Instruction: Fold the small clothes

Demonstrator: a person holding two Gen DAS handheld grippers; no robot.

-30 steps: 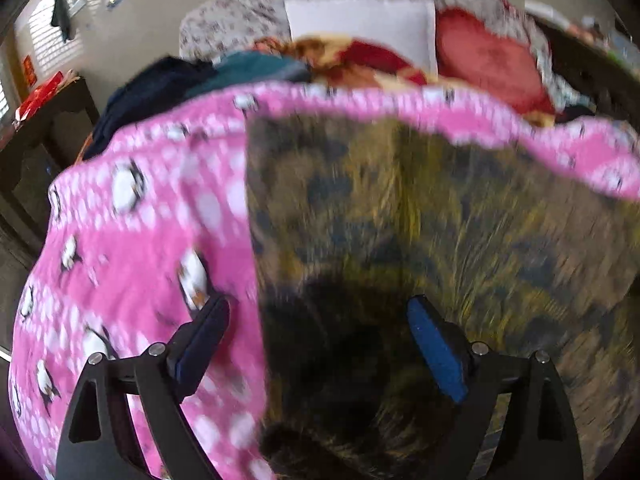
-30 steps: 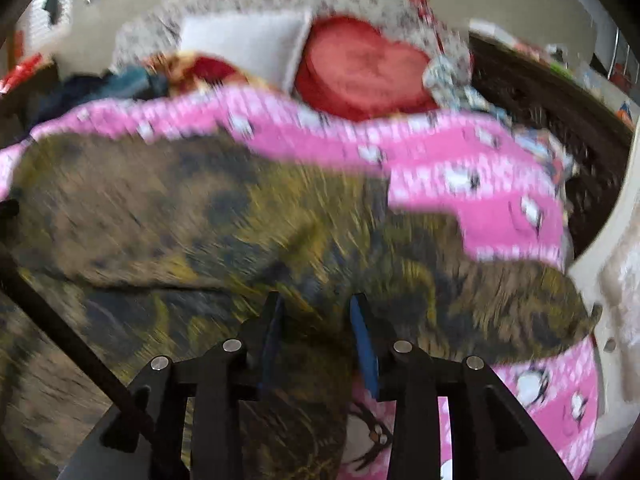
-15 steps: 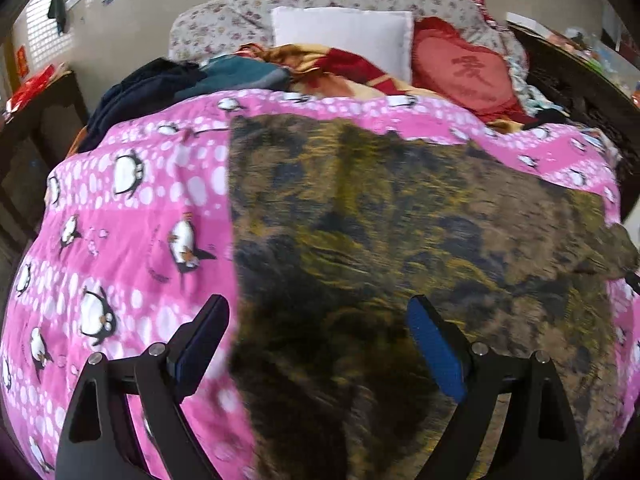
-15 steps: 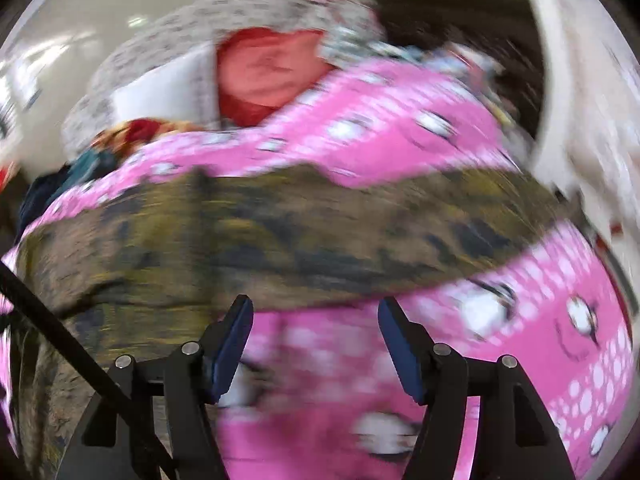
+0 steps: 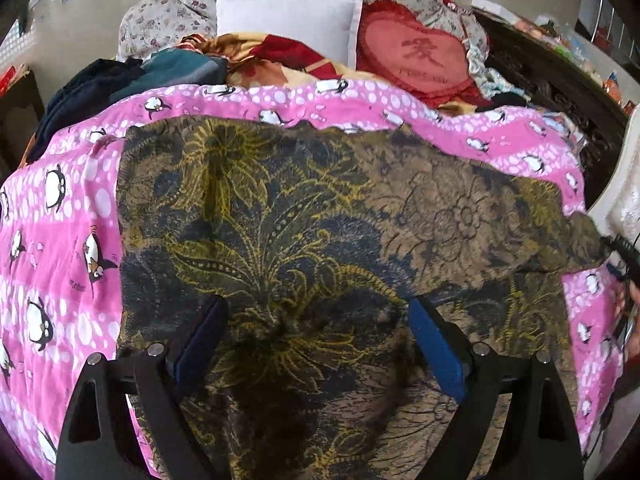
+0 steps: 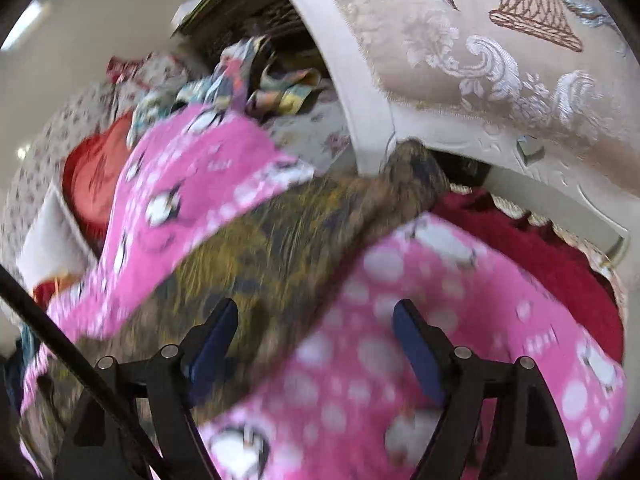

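Note:
A dark brown garment with a yellow floral print [image 5: 304, 240] lies spread flat on a pink penguin blanket [image 5: 60, 216]. My left gripper [image 5: 316, 344] is open and empty, just above the garment's near middle. My right gripper [image 6: 316, 344] is open and empty over the blanket [image 6: 420, 320] at the garment's right end, where a sleeve [image 6: 304, 240] reaches toward the footboard. The right gripper's tip [image 5: 622, 256] shows at the right edge of the left wrist view, by the sleeve end.
Behind the blanket are a white pillow [image 5: 288, 20], a red heart cushion [image 5: 416, 56] and a heap of dark and coloured clothes [image 5: 132, 76]. A cream embroidered footboard [image 6: 500, 60] stands close on the right, with a red cloth [image 6: 532, 240] beneath it.
My right gripper let go of the garment, opened, and swung right toward the sleeve end and footboard. The garment settled flat. My left gripper stayed open and moved little.

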